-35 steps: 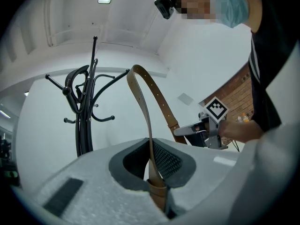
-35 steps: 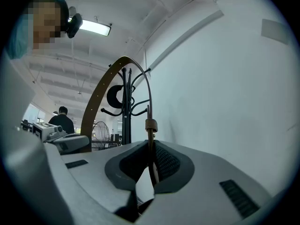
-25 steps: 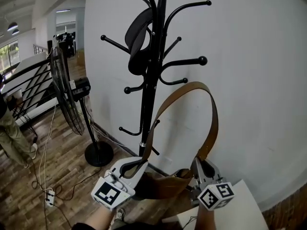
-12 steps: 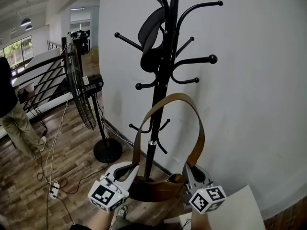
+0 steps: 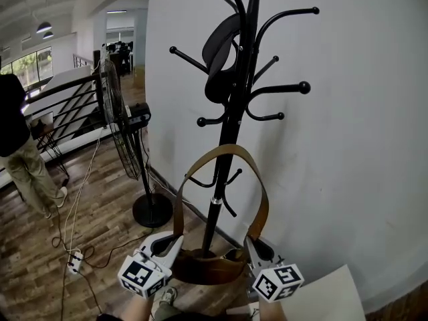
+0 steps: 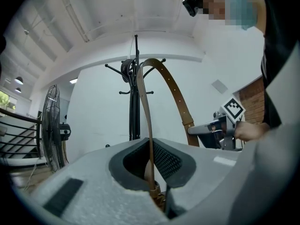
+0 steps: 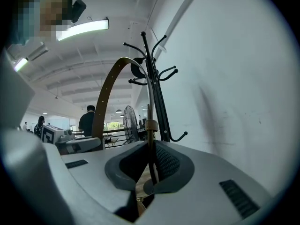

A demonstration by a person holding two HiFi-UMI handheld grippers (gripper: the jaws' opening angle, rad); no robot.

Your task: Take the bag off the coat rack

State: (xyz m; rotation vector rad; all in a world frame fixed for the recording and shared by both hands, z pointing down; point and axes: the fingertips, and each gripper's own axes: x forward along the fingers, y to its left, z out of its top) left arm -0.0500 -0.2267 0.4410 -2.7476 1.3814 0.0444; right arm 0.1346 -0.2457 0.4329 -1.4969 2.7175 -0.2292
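A black coat rack (image 5: 229,132) stands against the white wall with a black cap (image 5: 219,53) hung near its top. The brown bag (image 5: 206,267) hangs low in front of the pole, between my two grippers. Its strap (image 5: 221,152) arcs up as a loop below the middle hooks, and the lower hooks show through it. My left gripper (image 5: 165,248) is shut on the strap's left end (image 6: 146,125). My right gripper (image 5: 257,251) is shut on the strap's right end (image 7: 150,125). In each gripper view the strap runs straight down between the dark pads.
A standing fan (image 5: 126,129) with a round base (image 5: 152,210) is left of the rack. A person (image 5: 17,146) stands at far left by a railing. Cables and a power strip (image 5: 73,260) lie on the wood floor. A white sheet (image 5: 334,293) is at bottom right.
Both grippers and the bag have come down and away from the rack. The strap loop has dropped from beside the middle hook to below it. A person has come into view at left.
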